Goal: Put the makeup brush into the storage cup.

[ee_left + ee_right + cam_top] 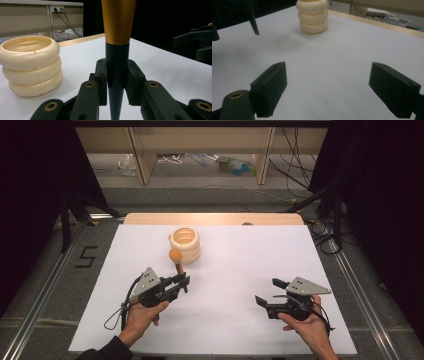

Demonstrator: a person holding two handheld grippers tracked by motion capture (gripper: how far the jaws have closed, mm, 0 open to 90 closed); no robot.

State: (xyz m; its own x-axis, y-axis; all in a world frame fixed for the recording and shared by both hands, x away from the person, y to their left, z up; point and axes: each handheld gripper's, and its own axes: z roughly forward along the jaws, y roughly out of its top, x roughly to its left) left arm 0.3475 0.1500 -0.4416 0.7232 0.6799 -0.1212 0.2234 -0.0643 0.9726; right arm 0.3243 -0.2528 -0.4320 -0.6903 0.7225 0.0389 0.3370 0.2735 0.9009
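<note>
A peg with an orange ball top (175, 255), a gold cone (117, 20) and a black pointed lower end (254, 23) stands upright in my left gripper (182, 282), which is shut on its black shaft (116, 75). The pointed tip seems to hang just above the white board. A stack of three cream rings (185, 245) sits just behind and to the right of the peg, and appears at the left in the left gripper view (31, 65). My right gripper (269, 291) rests at the right front, open, with nothing between its fingers (272, 85).
The white board (235, 265) covers the table, with a wooden edge (215, 218) at the back. Metal rails run along both sides. Beyond the table are cables and shelf legs on the floor. The ring stack (312, 16) is far ahead of the right gripper.
</note>
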